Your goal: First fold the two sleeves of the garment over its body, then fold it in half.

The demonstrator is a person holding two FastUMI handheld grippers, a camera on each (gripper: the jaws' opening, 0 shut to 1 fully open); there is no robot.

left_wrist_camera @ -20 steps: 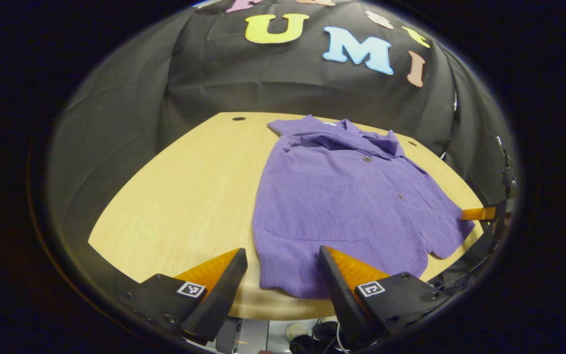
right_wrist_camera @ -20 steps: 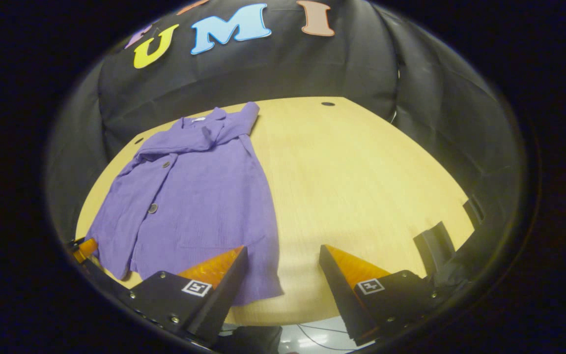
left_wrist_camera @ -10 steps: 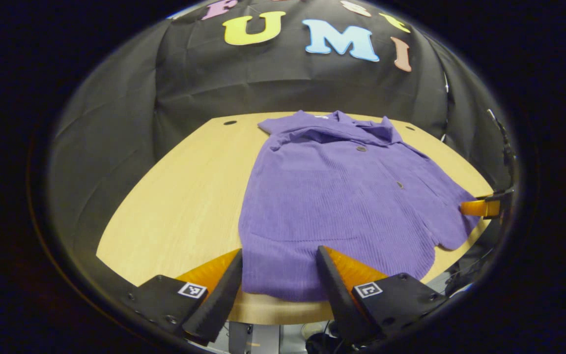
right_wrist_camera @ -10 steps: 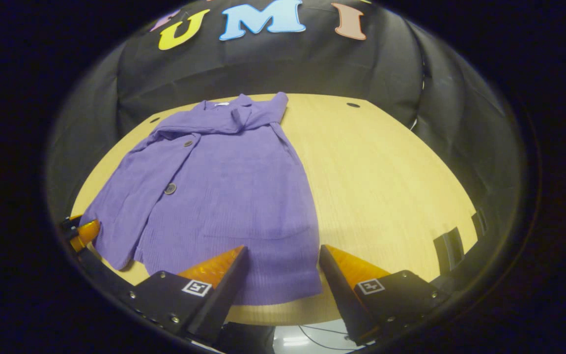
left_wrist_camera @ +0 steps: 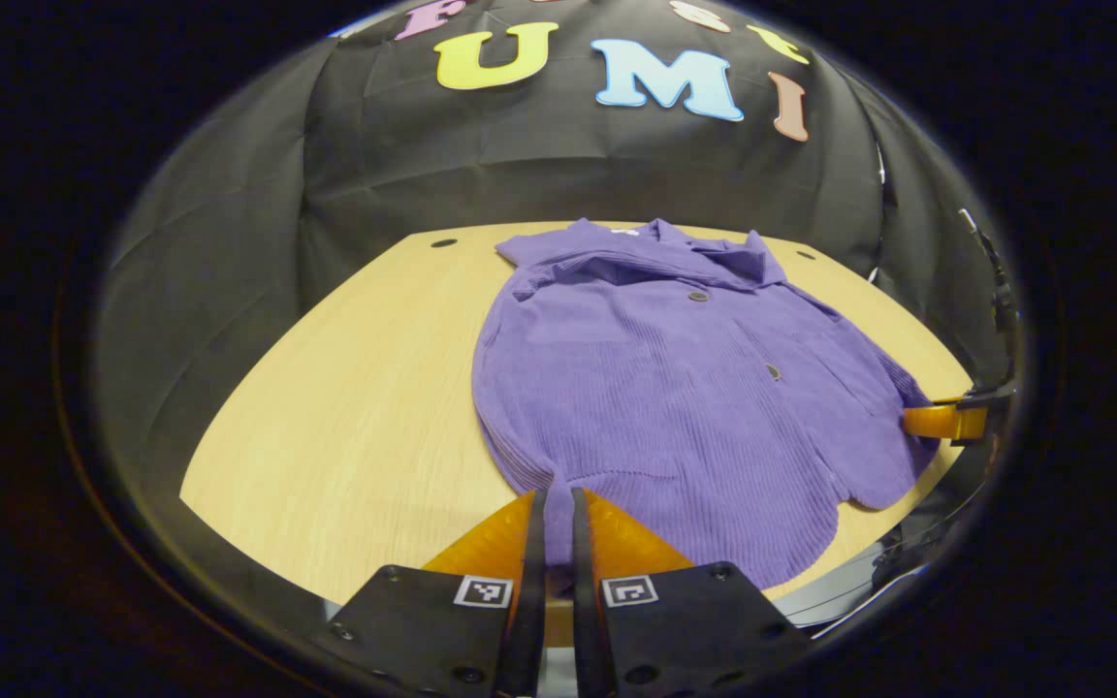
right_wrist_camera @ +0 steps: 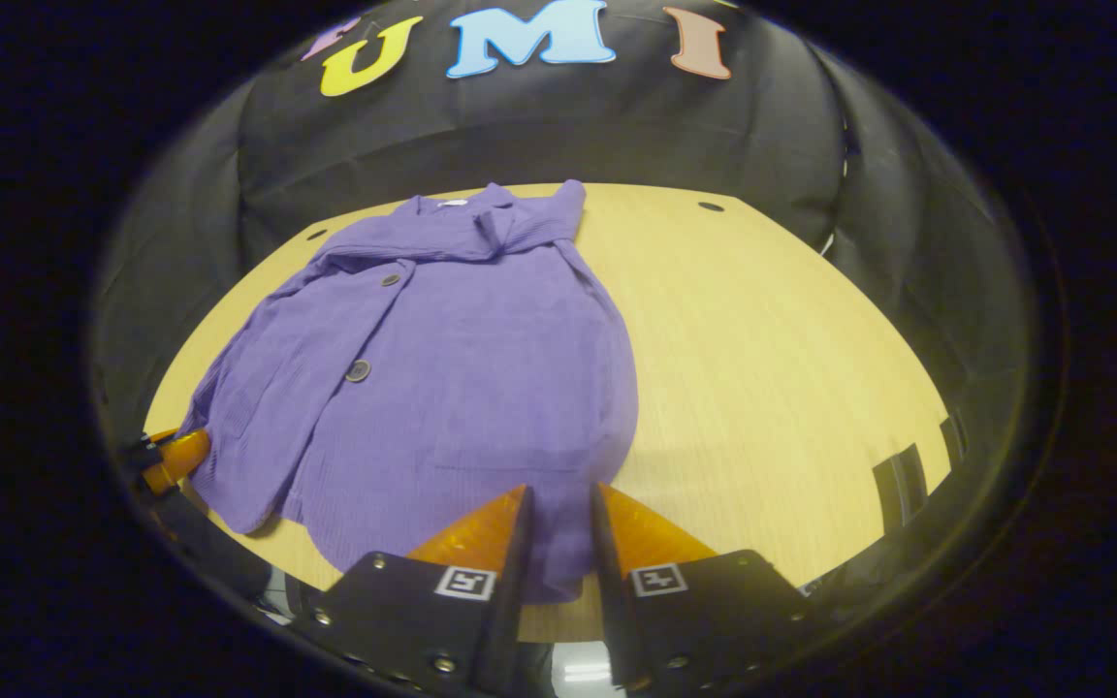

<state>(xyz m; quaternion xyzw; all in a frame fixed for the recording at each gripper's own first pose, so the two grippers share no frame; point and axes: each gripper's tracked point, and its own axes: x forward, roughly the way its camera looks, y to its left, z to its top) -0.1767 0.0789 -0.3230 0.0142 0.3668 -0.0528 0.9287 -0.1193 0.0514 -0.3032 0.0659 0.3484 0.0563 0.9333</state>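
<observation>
left gripper point(left_wrist_camera: 557, 496): clamped on near hem of purple ribbed button-front garment point(left_wrist_camera: 675, 388)
right gripper point(right_wrist_camera: 558, 494): clamped on hem
tip: lift both corners level, carry hem to far collar

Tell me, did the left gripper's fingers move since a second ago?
Yes. The left gripper closed: its fingers straddled the purple shirt's hem wide apart, now they pinch it at the table's near edge.
</observation>
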